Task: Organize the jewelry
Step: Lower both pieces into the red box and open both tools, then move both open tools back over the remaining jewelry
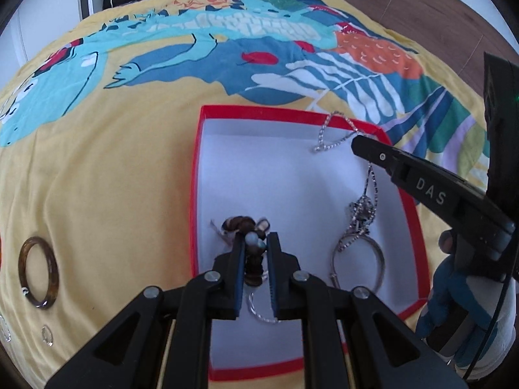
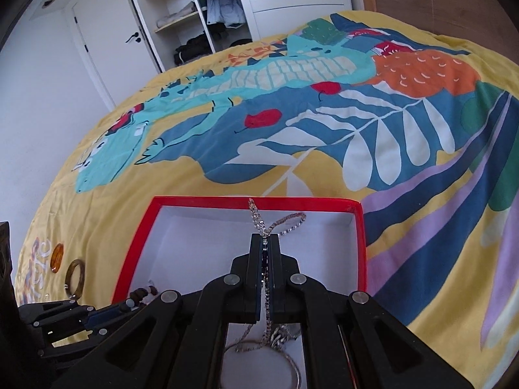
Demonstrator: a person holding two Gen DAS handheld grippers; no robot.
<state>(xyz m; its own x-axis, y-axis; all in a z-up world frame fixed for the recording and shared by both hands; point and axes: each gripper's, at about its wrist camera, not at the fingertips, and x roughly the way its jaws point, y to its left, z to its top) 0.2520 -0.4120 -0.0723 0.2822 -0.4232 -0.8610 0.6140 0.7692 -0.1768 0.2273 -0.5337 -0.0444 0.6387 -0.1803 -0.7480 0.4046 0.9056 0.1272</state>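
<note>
A red box (image 1: 196, 175) with a white inside lies on the bed. My left gripper (image 1: 256, 243) is shut on a brown beaded bracelet (image 1: 241, 223) over the box's near left part. My right gripper (image 2: 266, 243) is shut on a silver chain necklace (image 2: 259, 218), which also shows in the left wrist view (image 1: 327, 136); it loops over the box's far rim. The chain hangs down to a silver bangle (image 1: 378, 259) lying in the box. The box also shows in the right wrist view (image 2: 136, 243), with the left gripper (image 2: 107, 319) at its left.
A brown ring bangle (image 1: 39, 272) lies on the yellow bedspread (image 1: 113, 178) left of the box; it also shows in the right wrist view (image 2: 75, 275) beside an orange disc (image 2: 57, 256). A small clear ring (image 1: 47, 334) lies nearby. A wardrobe (image 2: 201, 9) stands behind the bed.
</note>
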